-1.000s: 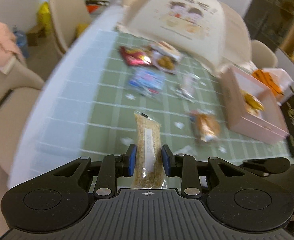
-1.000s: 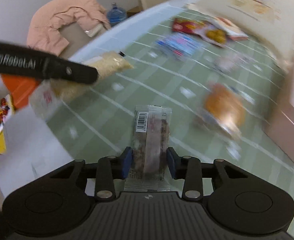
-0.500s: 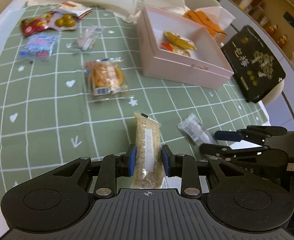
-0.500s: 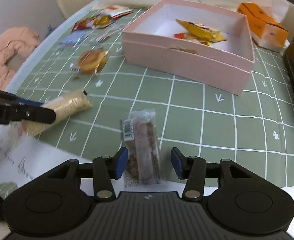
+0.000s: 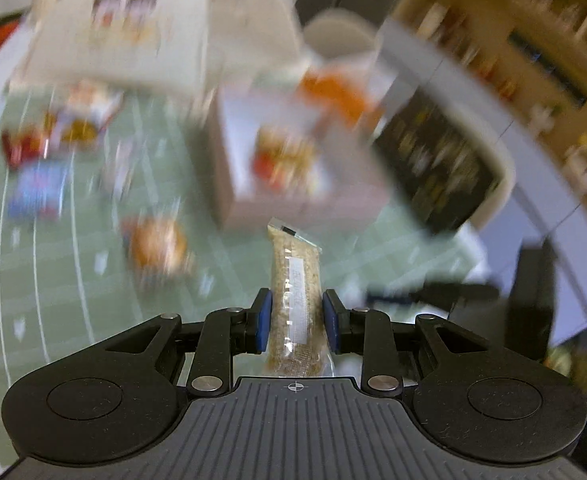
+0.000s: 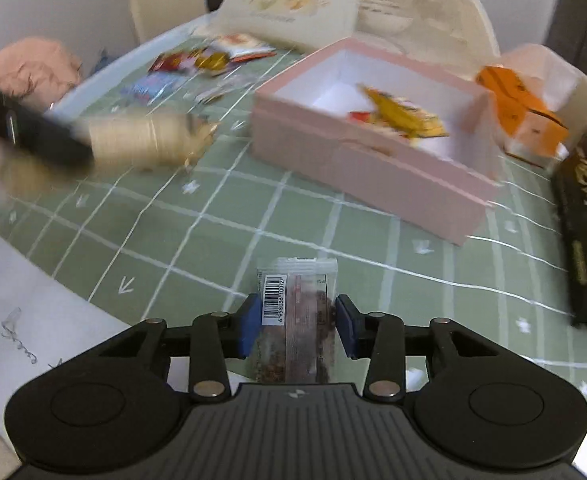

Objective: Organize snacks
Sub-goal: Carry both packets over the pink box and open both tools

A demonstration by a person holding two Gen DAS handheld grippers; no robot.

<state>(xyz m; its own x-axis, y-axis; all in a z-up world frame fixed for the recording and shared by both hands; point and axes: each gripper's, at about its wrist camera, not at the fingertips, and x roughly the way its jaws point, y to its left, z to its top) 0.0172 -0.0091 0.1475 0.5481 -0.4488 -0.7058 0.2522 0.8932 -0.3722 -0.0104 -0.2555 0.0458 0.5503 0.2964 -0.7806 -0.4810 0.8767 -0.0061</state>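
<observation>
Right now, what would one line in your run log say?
left gripper: shut on grain bar | right gripper: shut on dark snack bar | pink box: open, yellow packets inside

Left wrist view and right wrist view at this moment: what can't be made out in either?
- Left wrist view: motion blur smears the loose snacks on the green cloth and the pink box; no labels readable.
- Right wrist view: the left gripper and its beige packet are blurred.
- Both views: the gripper bodies hide the near ends of the beige packet and the dark bar.
</observation>
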